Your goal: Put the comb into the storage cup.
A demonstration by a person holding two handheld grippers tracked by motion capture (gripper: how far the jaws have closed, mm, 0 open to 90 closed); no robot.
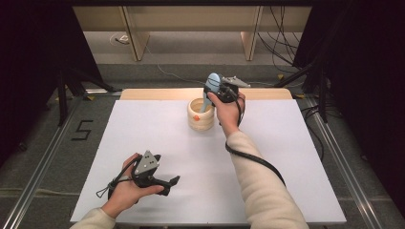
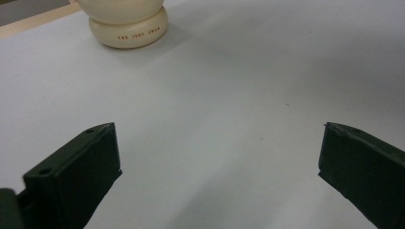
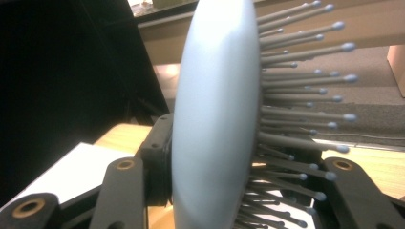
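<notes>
My right gripper [image 1: 216,91] grips the brush [image 1: 211,85] over the cup [image 1: 200,115]; left gripper [image 1: 173,182] gapes empty.

the right tool [image 1: 220,90] grips a pale blue plastic hairbrush [image 1: 210,87], whose handle slants down into a cream ribbed round pot [image 1: 200,116] at the far middle of the white desk [image 1: 267,181]. the left tool [image 1: 167,183] rests near the front edge, jaws apart.
</notes>
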